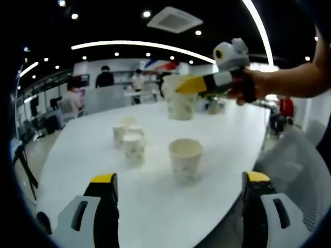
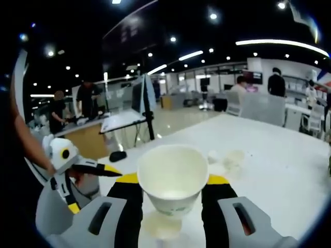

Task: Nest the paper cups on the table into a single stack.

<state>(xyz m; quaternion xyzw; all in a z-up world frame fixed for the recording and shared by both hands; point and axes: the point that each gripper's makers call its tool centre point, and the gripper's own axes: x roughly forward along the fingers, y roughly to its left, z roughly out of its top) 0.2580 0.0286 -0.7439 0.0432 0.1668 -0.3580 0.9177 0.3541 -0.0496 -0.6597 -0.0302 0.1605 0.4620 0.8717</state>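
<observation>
On the counter (image 1: 72,155), reading the left gripper view from its left side, I have a small cluster of paper cups (image 1: 129,138) standing upright, mouths up; I think there are three of them packed close, though the blur makes the count unsure. Just to their right, nearer my left gripper (image 1: 178,188), stands a single cup (image 1: 185,160), also upright, roughly on the line between the jaws and a little ahead of them. That gripper is wide open and holds nothing, its jaws level and pointing forward across the counter.

Further right and higher, my right gripper (image 1: 182,85) comes in from the right, hand and forearm behind it, closed on a lifted cup (image 1: 181,101) that hangs in the air well above the counter. That carried cup sits beyond the single cup and somewhat above it, so the relation that matters is vertical: its base must come over an open mouth below and go straight down.

From the right gripper view, the jaws of the right gripper (image 2: 172,187) pinch the lifted cup (image 2: 173,178) from both sides, mouth up and axis near upright. A pale cup (image 2: 161,225) shows on the counter directly beneath it, so I judge the descent is close to lined up. My left gripper (image 2: 106,169) shows at the left.
</observation>
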